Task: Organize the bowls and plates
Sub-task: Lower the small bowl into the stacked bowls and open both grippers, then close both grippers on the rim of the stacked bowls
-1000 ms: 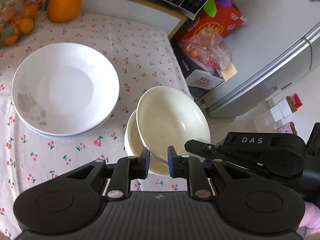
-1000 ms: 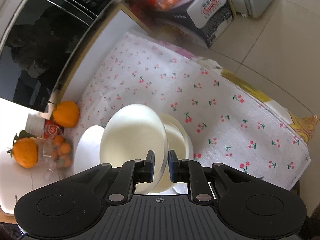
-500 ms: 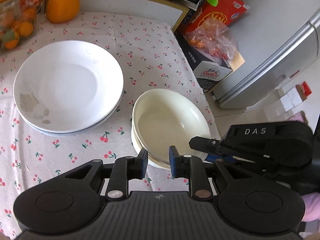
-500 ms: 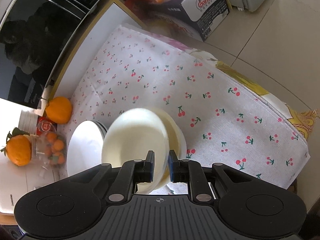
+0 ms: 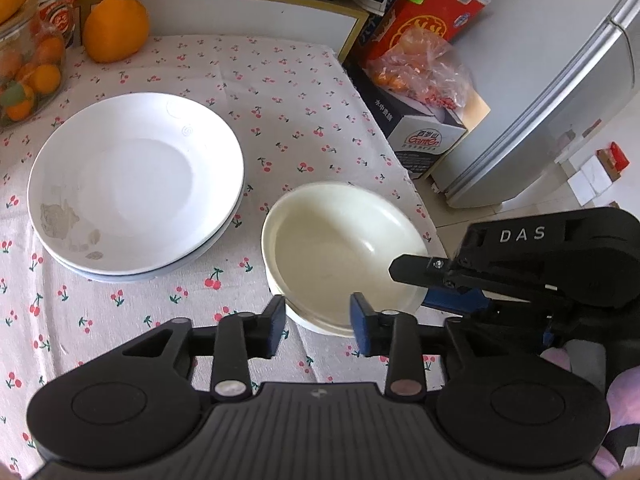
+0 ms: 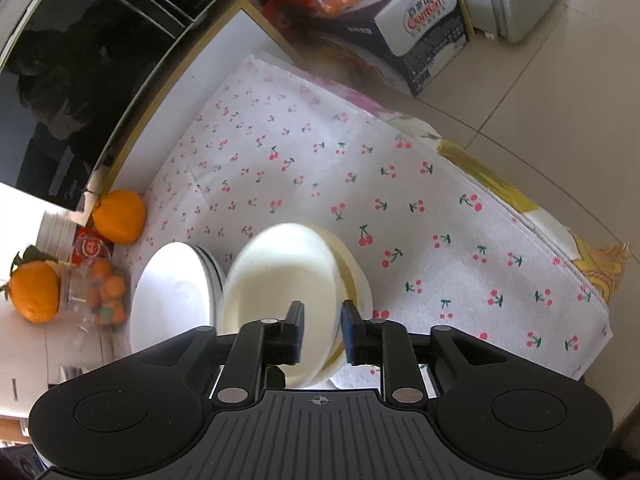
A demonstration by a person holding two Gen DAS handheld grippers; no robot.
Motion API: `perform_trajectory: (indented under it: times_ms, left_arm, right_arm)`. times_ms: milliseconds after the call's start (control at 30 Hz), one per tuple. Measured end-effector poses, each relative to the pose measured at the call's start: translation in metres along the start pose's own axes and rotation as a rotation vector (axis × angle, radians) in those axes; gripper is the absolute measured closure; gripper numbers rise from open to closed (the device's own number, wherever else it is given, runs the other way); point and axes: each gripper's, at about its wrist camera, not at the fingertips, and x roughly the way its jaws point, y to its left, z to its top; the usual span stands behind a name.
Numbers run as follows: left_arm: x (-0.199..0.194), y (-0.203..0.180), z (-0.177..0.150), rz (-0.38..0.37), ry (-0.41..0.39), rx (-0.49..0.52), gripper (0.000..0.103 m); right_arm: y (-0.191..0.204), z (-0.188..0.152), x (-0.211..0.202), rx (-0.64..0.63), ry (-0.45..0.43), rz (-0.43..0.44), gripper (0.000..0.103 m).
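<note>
Two cream bowls sit nested; the top bowl (image 5: 344, 248) (image 6: 280, 280) rests in the lower one on the cherry-print cloth, near the table's right edge. To its left stands a stack of white plates (image 5: 136, 184) (image 6: 172, 300). My left gripper (image 5: 318, 320) straddles the bowl's near rim. Its jaws are opening and the pads stand clear of the rim. My right gripper (image 6: 322, 328) (image 5: 412, 286) straddles the bowl's right rim. Its jaws are opening too, a narrow gap showing beside the thin wall.
A large orange (image 5: 116, 28) and a glass jar of small oranges (image 5: 28, 76) stand at the back left. A microwave (image 6: 80, 80) lies behind the table. Boxes (image 5: 420, 136) and a fridge (image 5: 560, 120) stand on the floor past the table's right edge.
The top bowl, held tilted above the lower one, came down and now lies level inside it. Both grippers' jaws have parted from its rim, the left one wider.
</note>
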Motion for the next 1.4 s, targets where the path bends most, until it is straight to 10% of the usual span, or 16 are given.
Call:
perform_trajectory:
  times_ms: [800,1400]
  left_arm:
    - [-0.007,0.005,-0.013,0.056,-0.043,0.128,0.005]
    - [-0.006,0.017,-0.04,0.06,-0.152,0.327,0.001]
  right_arm:
    - [0.013,0.003,-0.009,-0.186,-0.037,0.001,0.023]
    - [-0.004,0.009,0.003,-0.446,-0.126,-0.062,0.017]
